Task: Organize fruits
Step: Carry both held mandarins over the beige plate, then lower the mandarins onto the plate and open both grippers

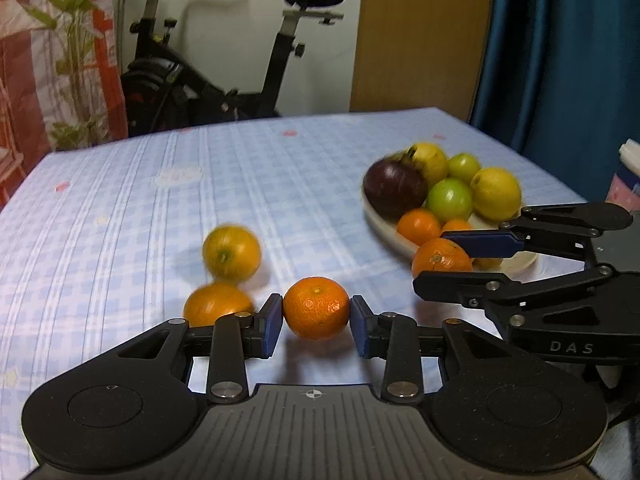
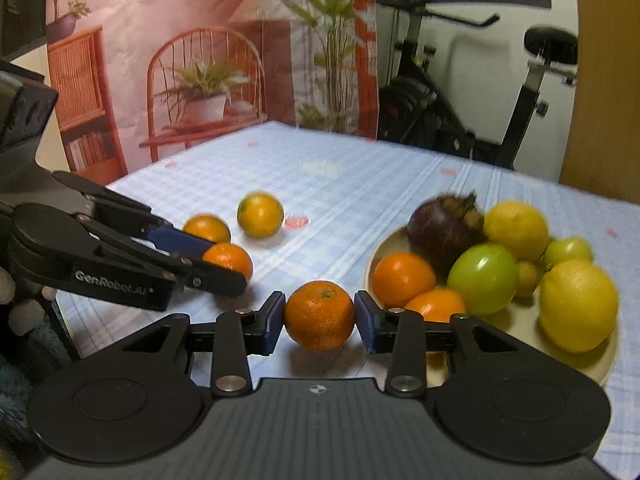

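My left gripper (image 1: 316,320) is shut on a small orange (image 1: 316,307), its blue pads pressing both sides low over the checked cloth. To its right, my right gripper (image 1: 446,266) is shut on a second orange (image 1: 438,258) beside the cream plate (image 1: 383,226). The right wrist view shows that second orange (image 2: 320,314) clamped in the right gripper (image 2: 320,318) just left of the plate (image 2: 516,326). There the left gripper (image 2: 224,260) holds its orange (image 2: 234,258) at the left. Two loose oranges (image 1: 231,252) (image 1: 216,304) lie on the cloth.
The plate holds a dark purple fruit (image 2: 440,228), lemons (image 2: 576,304), green fruits (image 2: 482,278) and oranges (image 2: 402,278). A cup (image 1: 628,176) stands at the far right. An exercise bike (image 1: 224,80), a blue curtain and a printed backdrop lie beyond the table's far edge.
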